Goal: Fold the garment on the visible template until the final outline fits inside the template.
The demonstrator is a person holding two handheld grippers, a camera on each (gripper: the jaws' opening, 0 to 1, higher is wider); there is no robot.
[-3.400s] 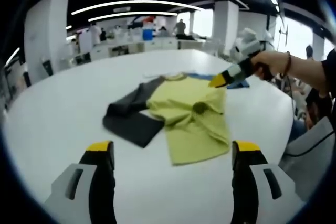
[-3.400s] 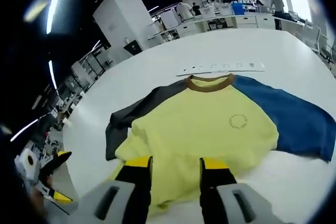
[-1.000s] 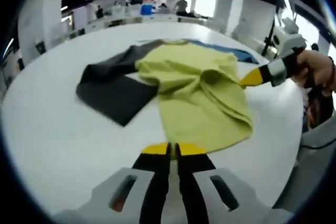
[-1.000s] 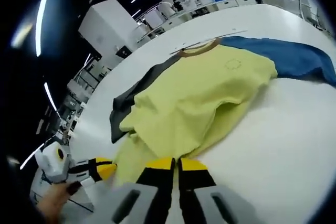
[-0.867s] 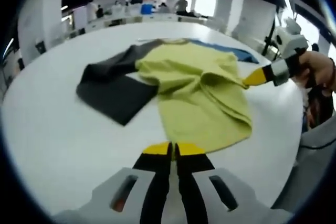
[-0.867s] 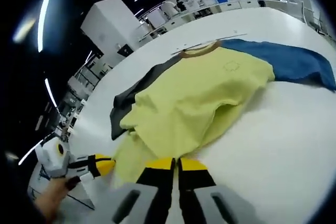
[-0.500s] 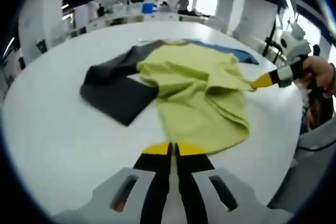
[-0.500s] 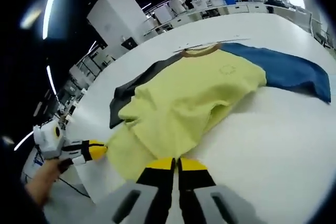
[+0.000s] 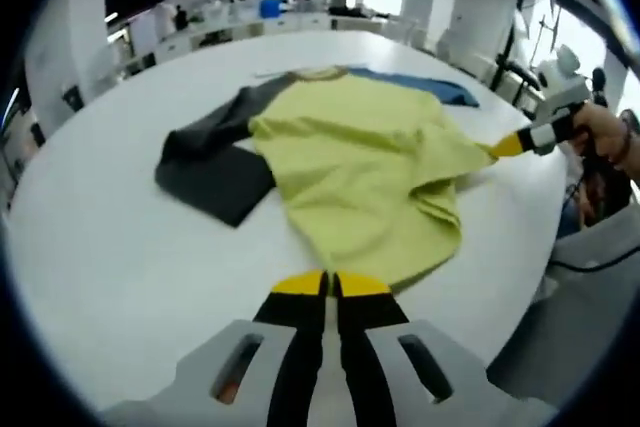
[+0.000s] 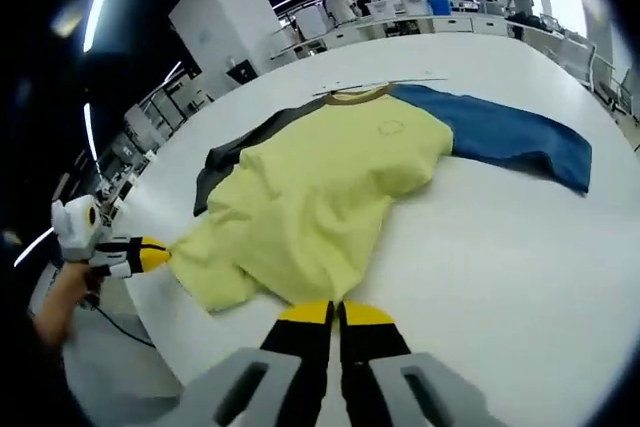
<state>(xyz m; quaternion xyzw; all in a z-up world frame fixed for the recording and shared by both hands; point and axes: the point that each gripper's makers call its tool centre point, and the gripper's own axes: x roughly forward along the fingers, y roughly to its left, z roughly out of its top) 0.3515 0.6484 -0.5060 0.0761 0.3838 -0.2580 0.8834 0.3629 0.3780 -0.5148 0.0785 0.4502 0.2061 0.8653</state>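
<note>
While the left gripper view looks down its own left tool [image 9: 328, 285], jaws pressed together on the hem of the soft yellow-green cotton T-shirt with a dark grey sleeve and a blue sleeve [image 9: 350, 162], that garment lies rumpled on the smooth white round table [image 9: 90, 237]. Far right, the right tool [image 9: 512, 143] pinches the other hem corner. Half a second ago the body sagged in deeper folds; now it's pulled flatter.

Over in the right gripper view, the right tool [image 10: 336, 314] is clamped on the hem, the T-shirt [image 10: 320, 192] spreads wider, and the left tool [image 10: 150, 256] grips its corner.
</note>
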